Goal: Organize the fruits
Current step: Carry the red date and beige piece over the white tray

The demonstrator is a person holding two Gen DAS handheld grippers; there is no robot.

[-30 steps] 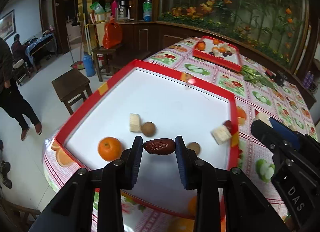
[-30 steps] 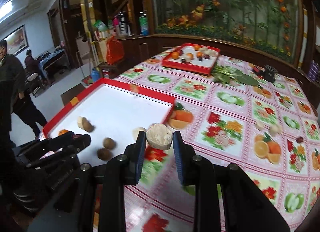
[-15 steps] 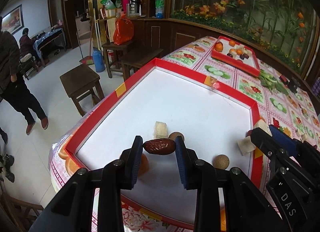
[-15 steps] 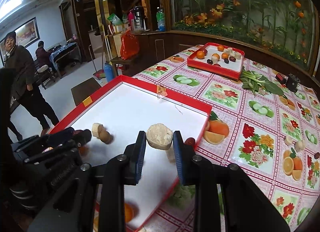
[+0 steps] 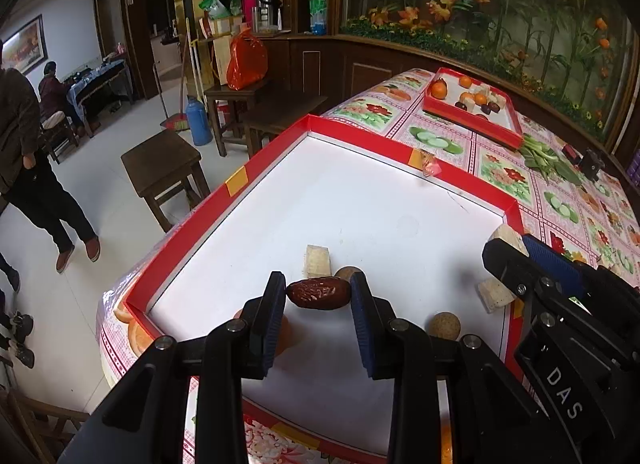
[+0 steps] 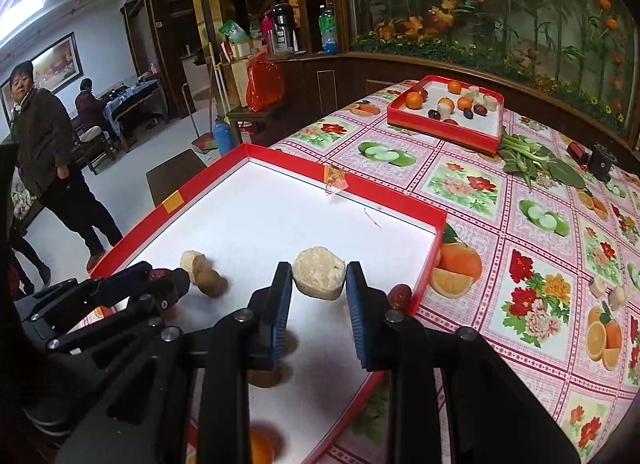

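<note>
My left gripper point(image 5: 318, 298) is shut on a dark red date point(image 5: 319, 294) and holds it above the near part of the big red-rimmed white tray point(image 5: 276, 152). My right gripper point(image 6: 319, 284) is shut on a pale round fruit slice point(image 6: 319, 272) above the same tray point(image 6: 344, 194); it also shows in the left wrist view point(image 5: 532, 264). On the tray lie a pale block point(image 5: 318, 261), a brown ball point(image 5: 444, 326), another pale chunk point(image 5: 494, 296) and an orange point(image 6: 260, 446), mostly hidden by the fingers.
A smaller red tray point(image 6: 444, 128) with oranges, dates and pale pieces stands at the far side of the flowered tablecloth point(image 6: 532, 248). Green leaves point(image 6: 524, 156) lie beside it. Loose pieces point(image 6: 610, 290) lie at the right. Stools point(image 5: 164, 168) and people point(image 6: 52, 168) stand left of the table.
Both grippers have moved left and further over the big tray, each still holding its piece. The orange has slipped behind the left fingers.
</note>
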